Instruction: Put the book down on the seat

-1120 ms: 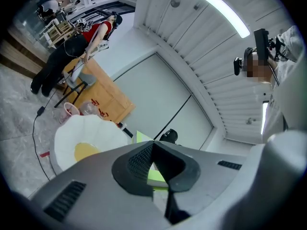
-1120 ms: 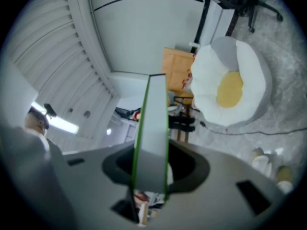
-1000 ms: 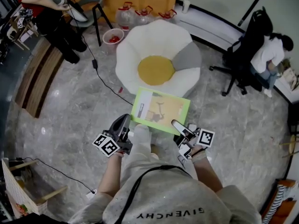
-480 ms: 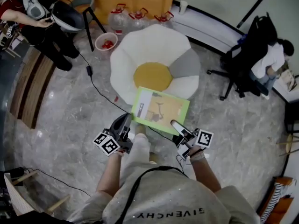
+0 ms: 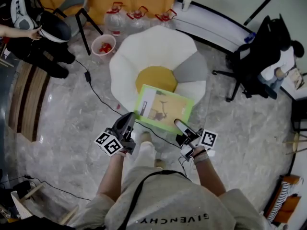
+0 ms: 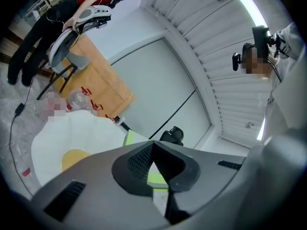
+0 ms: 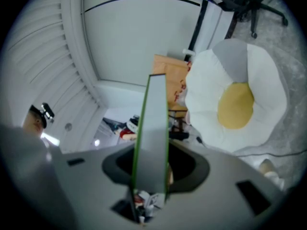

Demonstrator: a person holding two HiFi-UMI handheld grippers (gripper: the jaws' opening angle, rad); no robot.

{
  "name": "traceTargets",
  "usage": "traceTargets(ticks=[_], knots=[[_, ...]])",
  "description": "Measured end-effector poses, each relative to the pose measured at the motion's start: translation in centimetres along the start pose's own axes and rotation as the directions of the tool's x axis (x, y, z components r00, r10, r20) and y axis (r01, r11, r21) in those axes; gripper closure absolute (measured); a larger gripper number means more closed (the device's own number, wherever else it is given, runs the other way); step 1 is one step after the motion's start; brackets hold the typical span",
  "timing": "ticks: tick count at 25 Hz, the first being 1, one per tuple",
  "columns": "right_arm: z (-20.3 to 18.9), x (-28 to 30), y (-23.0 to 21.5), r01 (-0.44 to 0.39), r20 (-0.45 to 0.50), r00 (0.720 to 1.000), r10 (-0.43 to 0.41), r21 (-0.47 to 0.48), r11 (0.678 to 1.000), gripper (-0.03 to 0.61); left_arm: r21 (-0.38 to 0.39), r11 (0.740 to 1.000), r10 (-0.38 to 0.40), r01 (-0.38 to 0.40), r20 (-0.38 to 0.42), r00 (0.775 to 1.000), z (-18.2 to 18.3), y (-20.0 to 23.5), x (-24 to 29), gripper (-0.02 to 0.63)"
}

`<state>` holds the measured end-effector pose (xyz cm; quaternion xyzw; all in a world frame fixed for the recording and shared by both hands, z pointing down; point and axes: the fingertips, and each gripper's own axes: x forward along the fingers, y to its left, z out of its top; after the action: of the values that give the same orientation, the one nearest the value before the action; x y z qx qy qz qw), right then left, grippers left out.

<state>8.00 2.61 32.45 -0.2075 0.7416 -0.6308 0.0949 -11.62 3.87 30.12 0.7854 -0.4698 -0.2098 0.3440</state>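
Observation:
The book [image 5: 164,109], green-edged with a pale yellow cover, hangs level over the near edge of the seat [image 5: 139,56], a white flower-shaped cushion with a yellow centre and one grey petal. My right gripper [image 5: 178,124] is shut on the book's near right edge; in the right gripper view the book [image 7: 152,128] runs edge-on between the jaws of the right gripper [image 7: 149,176], with the seat [image 7: 261,66] beyond. My left gripper [image 5: 129,120] is at the book's near left corner, and in the left gripper view a green sliver of book [image 6: 158,178] sits between the jaws of the left gripper [image 6: 156,176].
A black office chair [image 5: 254,56] and a seated person [image 5: 288,61] are at the right. Another person [image 5: 29,23] stands at the top left. Water jugs [image 5: 115,16], a red bowl [image 5: 103,46] and a floor cable [image 5: 96,87] lie behind and left of the seat.
Both grippers and the book have come closer to the seat; the book's far edge now overlaps the seat's near petals and reaches the yellow centre. The grip looks unchanged.

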Motion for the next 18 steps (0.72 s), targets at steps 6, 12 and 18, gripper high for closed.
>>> traceTargets(ticks=[6,12,18], knots=[[0.0,0.0,-0.4,0.008,0.026,1.000,-0.008,-0.003,1.000,0.423,-0.006,1.000,-0.027,0.026,-0.027,0.999,-0.4,0.2,0.3,0.590],[0.1,0.4,-0.7,0.005,0.068,0.998,-0.005,0.003,1.000,0.423,-0.014,0.998,-0.055,0.055,-0.043,0.998,-1.1,0.5,0.4,0.590],[0.3,0.8,-1.1,0.032,0.058,0.998,-0.033,0.024,0.999,0.423,-0.053,0.998,-0.044,0.042,-0.041,0.998,-1.4,0.8,0.9,0.590]])
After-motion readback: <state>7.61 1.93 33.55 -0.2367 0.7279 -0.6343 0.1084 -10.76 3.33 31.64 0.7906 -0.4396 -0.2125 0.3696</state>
